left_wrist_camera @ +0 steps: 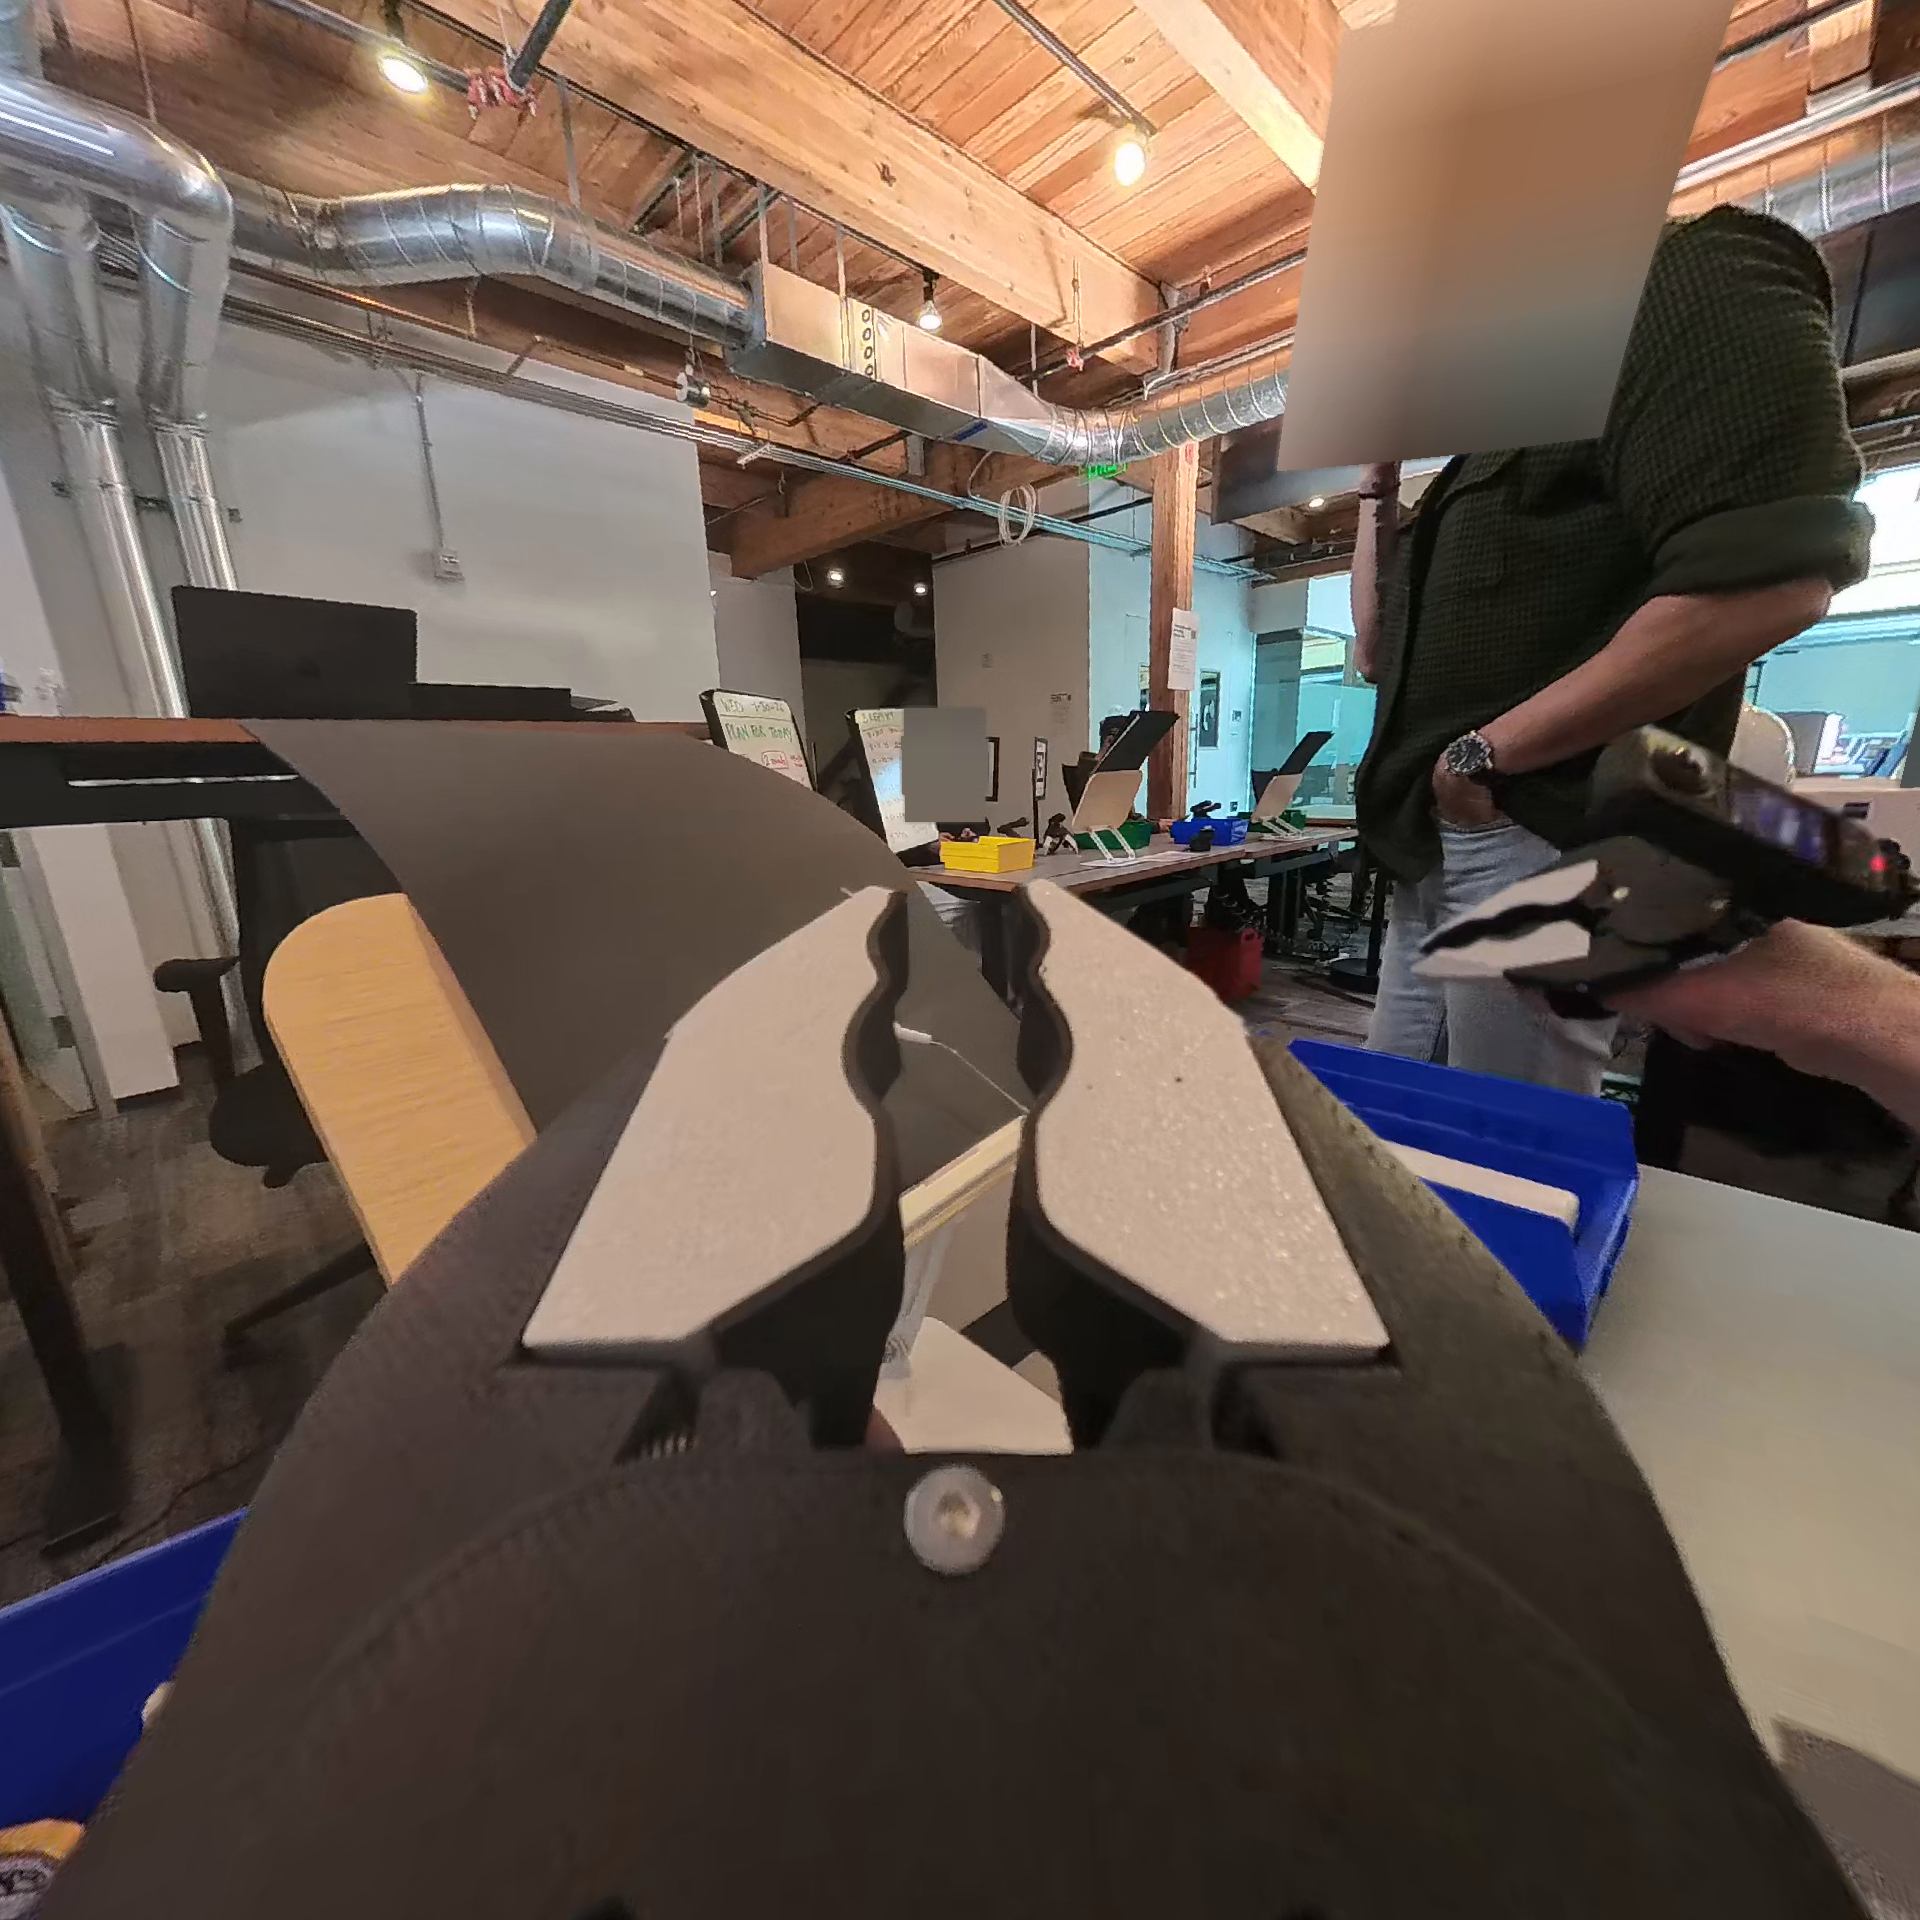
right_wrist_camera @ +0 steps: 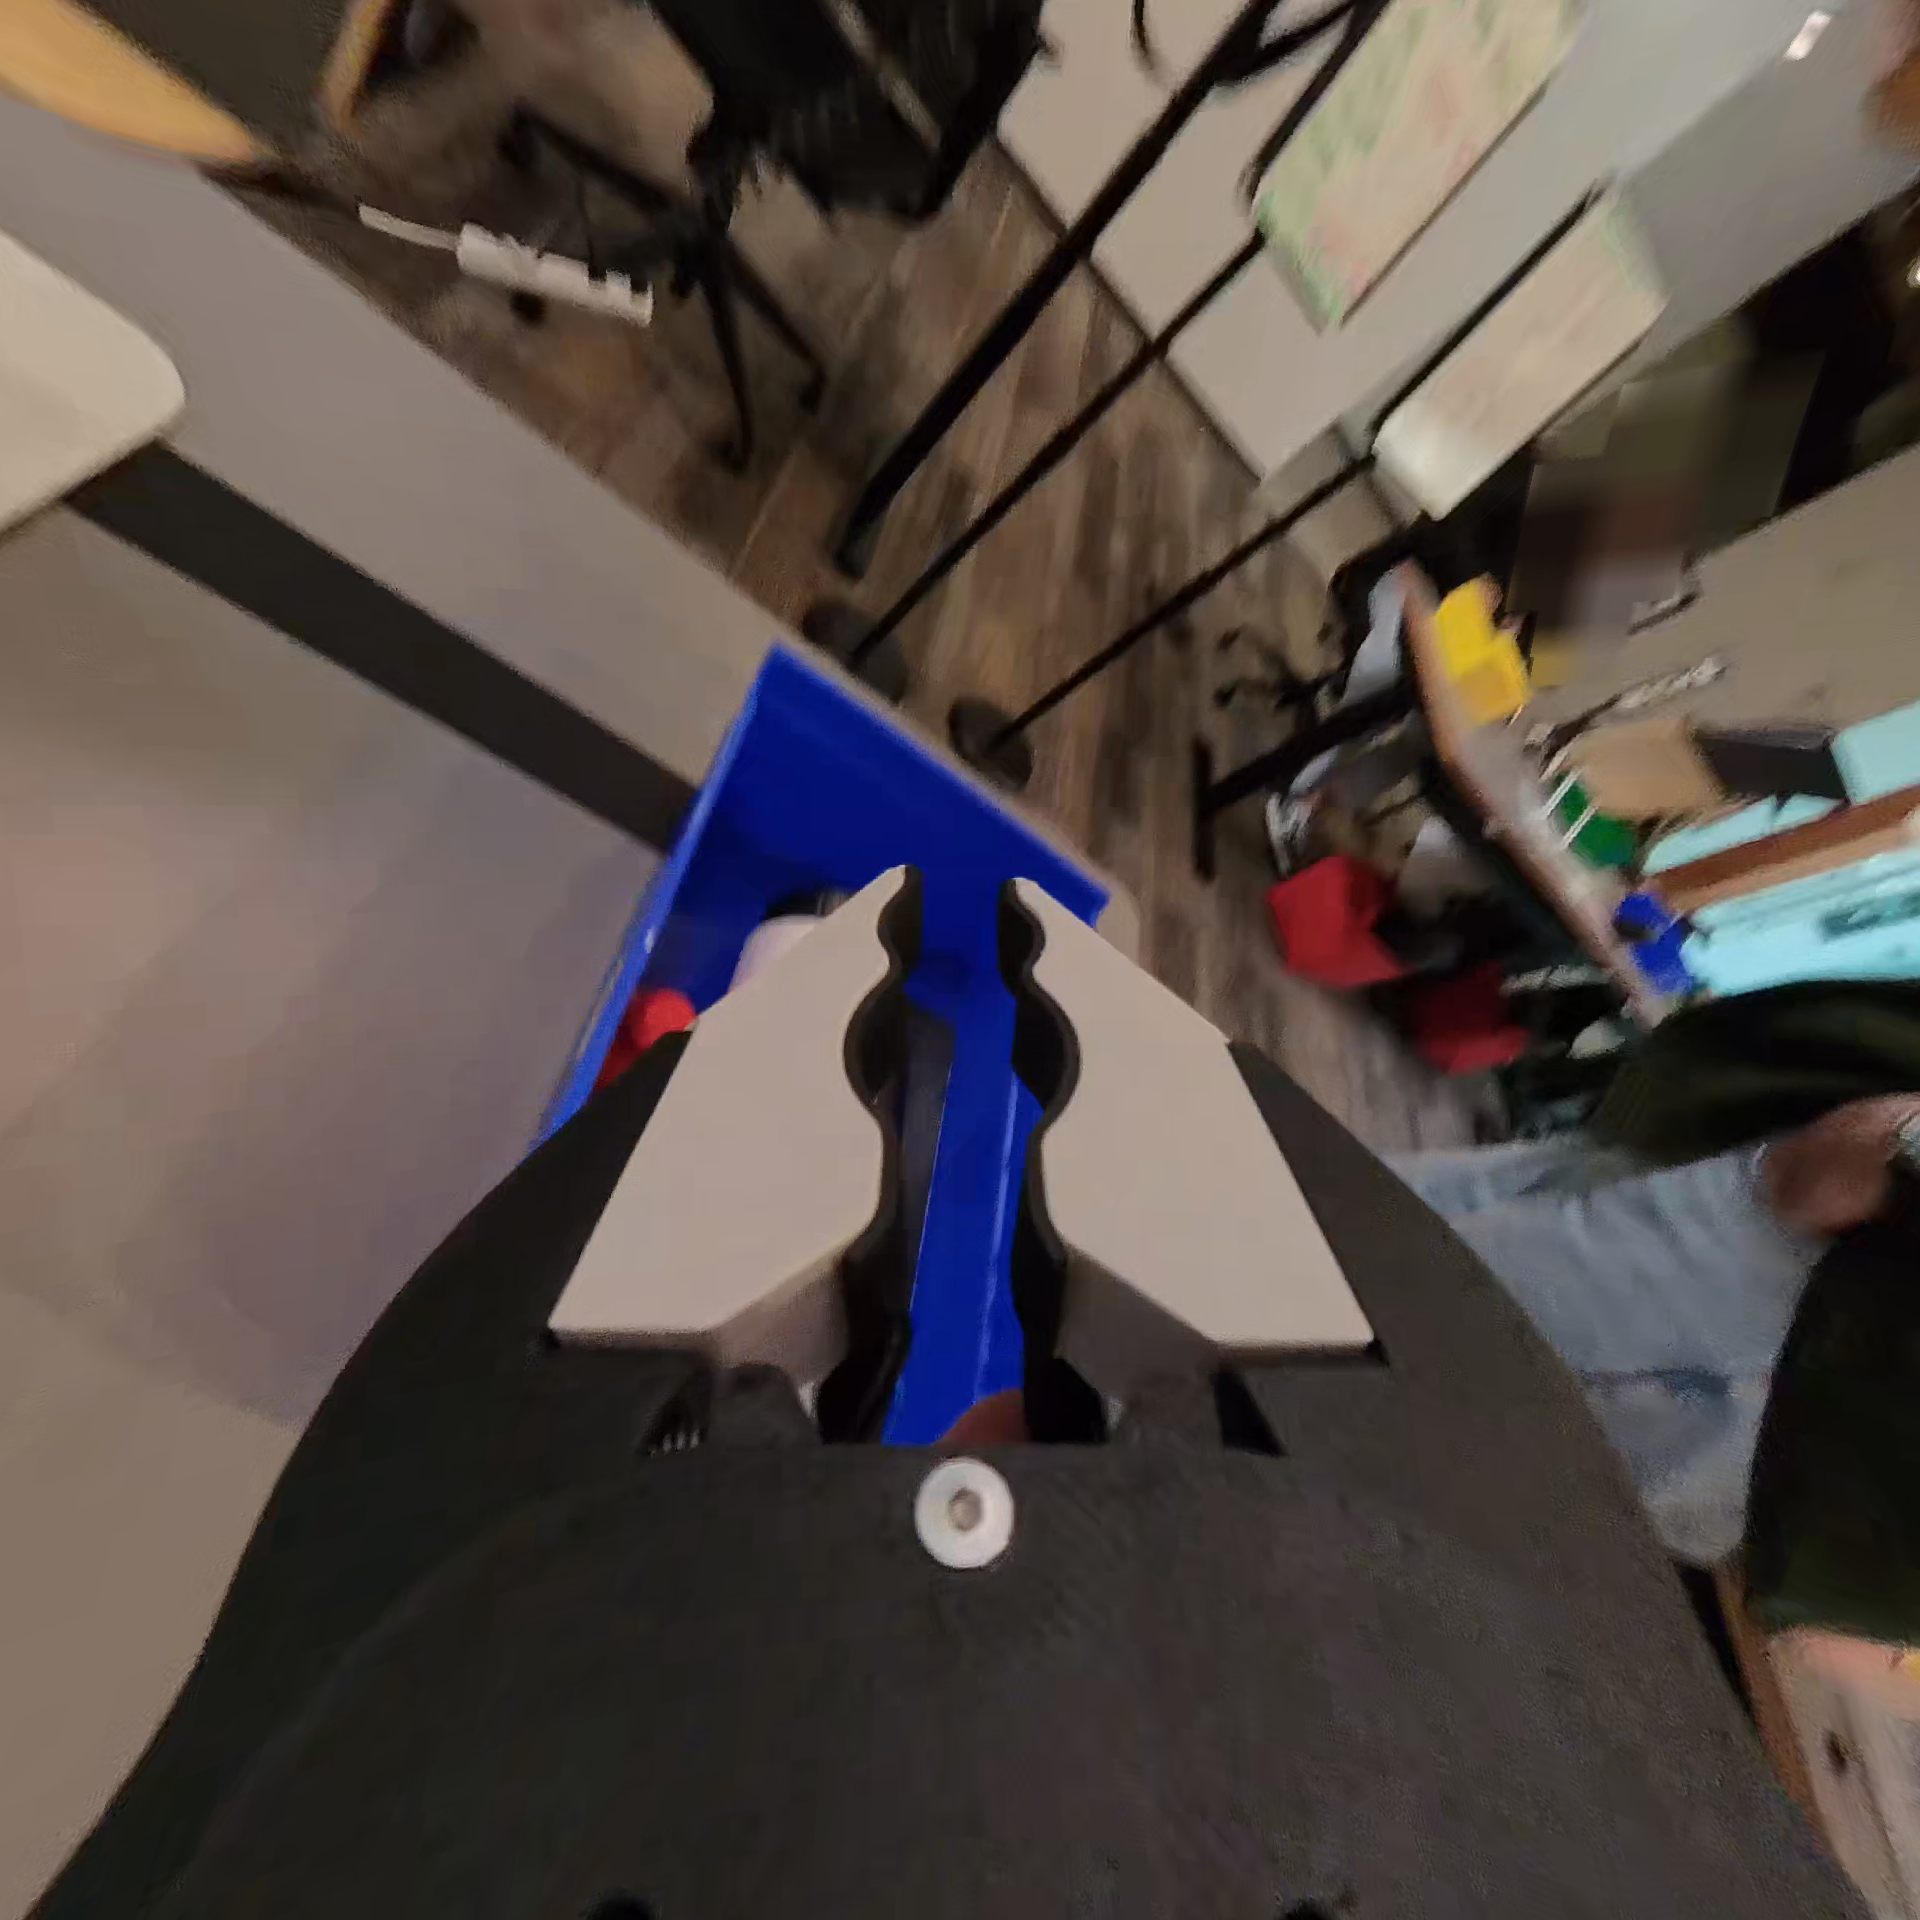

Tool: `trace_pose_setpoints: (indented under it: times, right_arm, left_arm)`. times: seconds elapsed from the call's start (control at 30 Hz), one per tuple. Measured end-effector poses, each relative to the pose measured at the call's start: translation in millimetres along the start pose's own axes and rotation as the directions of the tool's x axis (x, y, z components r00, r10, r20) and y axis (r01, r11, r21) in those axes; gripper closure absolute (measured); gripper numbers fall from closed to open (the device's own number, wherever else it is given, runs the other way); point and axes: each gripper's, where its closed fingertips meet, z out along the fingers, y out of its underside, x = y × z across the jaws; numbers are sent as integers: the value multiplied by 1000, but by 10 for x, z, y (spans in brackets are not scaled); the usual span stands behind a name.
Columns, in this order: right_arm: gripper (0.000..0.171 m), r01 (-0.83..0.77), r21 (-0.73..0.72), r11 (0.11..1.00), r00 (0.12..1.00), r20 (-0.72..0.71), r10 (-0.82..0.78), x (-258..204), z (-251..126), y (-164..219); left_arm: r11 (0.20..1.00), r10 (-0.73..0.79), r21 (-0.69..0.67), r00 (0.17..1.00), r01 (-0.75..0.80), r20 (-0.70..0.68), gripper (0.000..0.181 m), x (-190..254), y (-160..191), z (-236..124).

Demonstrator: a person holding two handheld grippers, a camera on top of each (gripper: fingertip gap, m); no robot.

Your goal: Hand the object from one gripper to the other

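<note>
Nearest the left wrist camera, the left hand-held gripper (left_wrist_camera: 961, 914) points level out over the room with its jaws parted by a narrow gap and nothing between them. Past its right side sits a blue bin (left_wrist_camera: 1496, 1132) on the pale surface (left_wrist_camera: 1766, 1351), close to the surface's far edge.

Farther right in that view, the right hand-held gripper (left_wrist_camera: 1455, 940) hangs above the bin, tilted down toward it; it shows no load there. From its own blurred view, the right hand-held gripper (right_wrist_camera: 956, 883) looks steeply down into the blue bin (right_wrist_camera: 831, 769), jaws slightly parted and empty, the bin's blue wall showing through the gap.

No object is held yet. Something red (right_wrist_camera: 655, 1023) and something pale lie in the bin left of the fingers, too blurred to identify or to give a long axis. I judge the right gripper is much the nearer to them.

Room is tight: bin walls enclose the pick, and the surface edge drops to the floor just beyond. Open air between the 2 grippers leaves space for the handover.
</note>
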Motion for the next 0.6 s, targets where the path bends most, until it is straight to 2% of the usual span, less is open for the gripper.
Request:
trace_pose_setpoints:
  times: [0.1, 0.2, 0.37, 0.6]
  right_arm:
    - [161, 65, 160, 985, 998, -5, -65, -112, -70, -454]
    - [160, 94, 274, 957, 995, 5, -100, -197, -119, -688]
    - [161, 0, 379, 925, 1000, 23, -10, -120, -152, -662]
    - [162, -132, 445, 886, 991, 75, 110, 5, -112, -466]
  left_arm:
    - [1000, 22, -14, 1000, -22, 11, 163, -11, 35, 13]
    - [999, 35, -34, 999, -34, 11, 163, -2, 93, 40]
    - [994, 73, -79, 997, -72, 10, 163, 30, 234, 104]
    - [985, 113, -128, 994, -112, 3, 163, 94, 424, 195]
